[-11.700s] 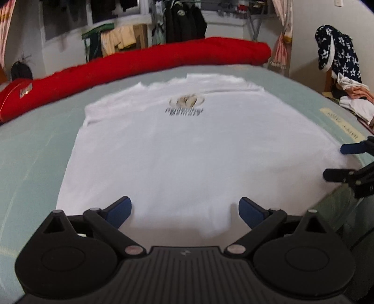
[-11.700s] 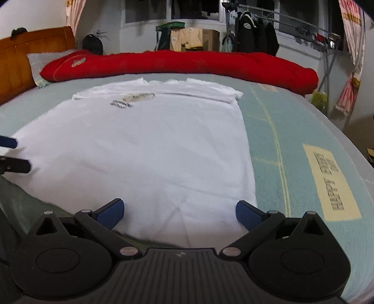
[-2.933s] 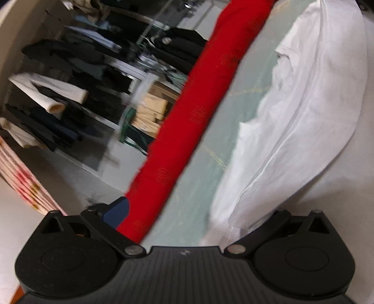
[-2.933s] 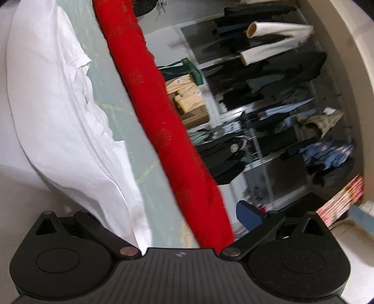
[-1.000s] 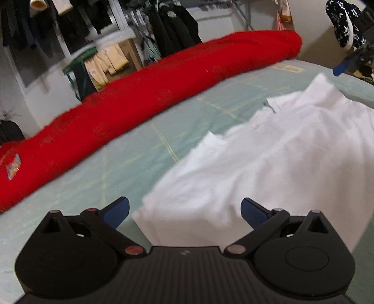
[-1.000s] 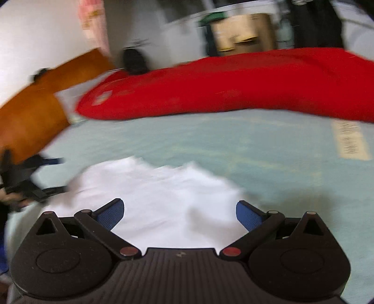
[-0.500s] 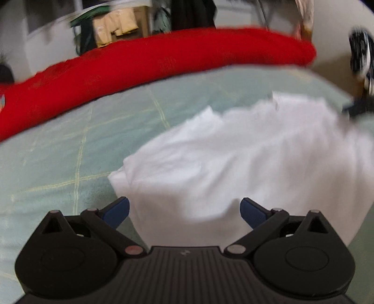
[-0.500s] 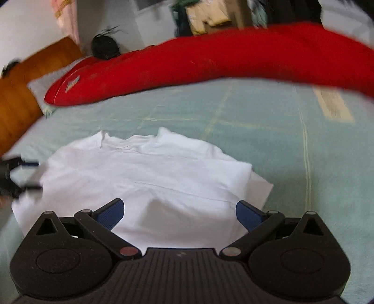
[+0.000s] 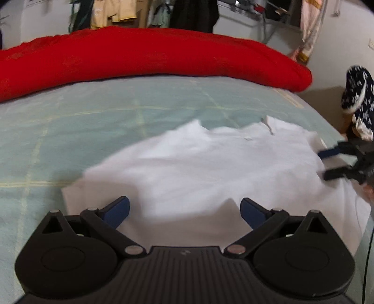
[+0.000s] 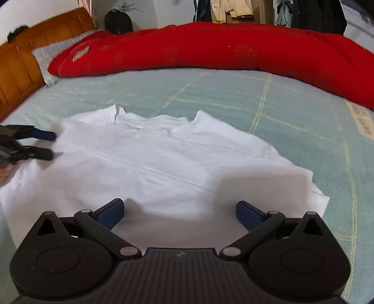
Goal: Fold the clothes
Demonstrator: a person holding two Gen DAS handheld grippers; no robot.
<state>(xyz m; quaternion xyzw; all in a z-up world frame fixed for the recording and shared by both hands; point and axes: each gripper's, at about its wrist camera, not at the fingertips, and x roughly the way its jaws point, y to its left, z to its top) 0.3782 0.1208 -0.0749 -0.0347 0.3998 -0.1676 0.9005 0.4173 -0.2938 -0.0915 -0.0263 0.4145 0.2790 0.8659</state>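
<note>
Shirt: We are looking at a white shirt lying on the bed. It is lying folded over, with its collar on the far side, toward the red blanket.

Bed: We are seeing a pale green sheet with thin yellow lines. A long red blanket is lying rolled up across the far side of it.

Left gripper: We are holding the left gripper low over the near edge of the shirt. Its blue fingers are standing wide apart and are not holding anything. In the right wrist view the left gripper is showing at the left edge of the shirt, with a gap between its two tips.

Right gripper: We are holding the right gripper low over the near edge of the shirt too. Its blue fingers are standing wide apart, with nothing between them. In the left wrist view the right gripper is showing at the right edge of the shirt, a bit blurry, with its tips apart.

Headboard: A brown wooden headboard is standing at the left end of the bed, with a pale pillow beside it.

Room: Clothes are hanging behind the bed. A dark blue cloth with white stars is hanging at the right.
</note>
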